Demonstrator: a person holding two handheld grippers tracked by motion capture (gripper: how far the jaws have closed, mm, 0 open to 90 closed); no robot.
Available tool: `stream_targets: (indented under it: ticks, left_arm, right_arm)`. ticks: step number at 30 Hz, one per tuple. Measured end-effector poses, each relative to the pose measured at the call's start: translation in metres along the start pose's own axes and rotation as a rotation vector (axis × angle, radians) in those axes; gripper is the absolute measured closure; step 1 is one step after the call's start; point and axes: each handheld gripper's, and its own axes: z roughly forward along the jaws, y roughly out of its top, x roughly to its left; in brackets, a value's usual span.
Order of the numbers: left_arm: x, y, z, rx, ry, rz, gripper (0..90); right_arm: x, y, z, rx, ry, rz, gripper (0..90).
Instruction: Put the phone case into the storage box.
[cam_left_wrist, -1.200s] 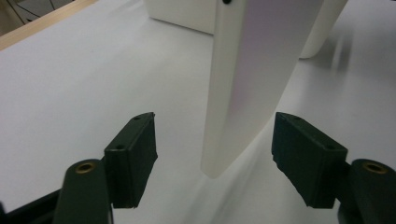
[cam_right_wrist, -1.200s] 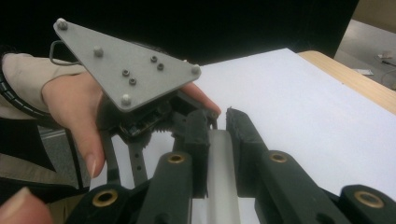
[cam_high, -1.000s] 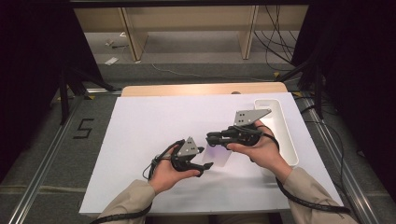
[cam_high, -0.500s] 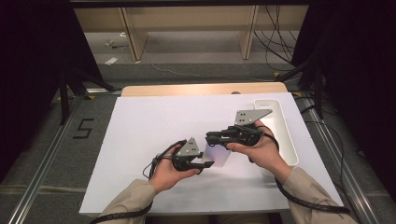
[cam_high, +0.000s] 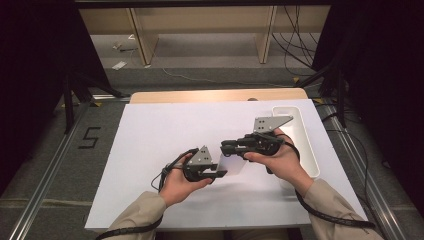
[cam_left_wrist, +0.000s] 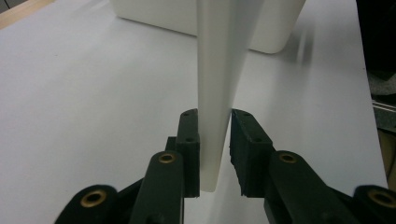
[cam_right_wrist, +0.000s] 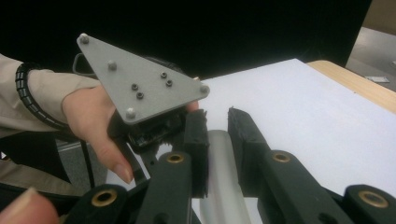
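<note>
A flat white plastic piece (cam_high: 234, 166) hangs over the white table top between my two grippers. My right gripper (cam_high: 225, 147) reaches in from the right and is shut on its rounded edge (cam_right_wrist: 222, 168). My left gripper (cam_high: 222, 170) comes from the left, and the piece (cam_left_wrist: 219, 70) stands edge-on between its jaws. Those jaws have just been closing, and both pads now touch the piece near their tips (cam_left_wrist: 215, 123). In the right gripper view, the left hand and the grey plate of the left gripper (cam_right_wrist: 140, 88) sit just beyond the right gripper's (cam_right_wrist: 217, 121) jaws.
A long white tray (cam_high: 305, 145) lies along the table's right edge, just beyond the right hand; it also stands behind the piece in the left gripper view (cam_left_wrist: 159, 14). White sheet (cam_high: 165, 135) covers the table. Cables trail from both grippers toward the front edge.
The left gripper's jaws have narrowed onto the white piece. Both hands have stayed where they were, and the right gripper has kept its grip.
</note>
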Motion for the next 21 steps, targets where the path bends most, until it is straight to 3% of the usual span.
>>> stream_targets:
  ticks: [15,17,21]
  left_arm:
    - [0.0014,0.0003,-0.0023,0.007,-0.011,0.013,75.7]
    - [0.0017,0.0005,-0.0028,0.006,-0.019,0.009,76.3]
    - [0.0010,0.0007,-0.0040,0.000,-0.017,0.010,79.7]
  right_arm:
    - [-0.0039,-0.0031,-0.0002,-0.022,0.022,-0.003,76.4]
    - [-0.0042,-0.0029,-0.0003,-0.029,0.011,-0.017,74.8]
    - [-0.0037,-0.0028,0.0000,-0.039,-0.005,-0.030,61.5]
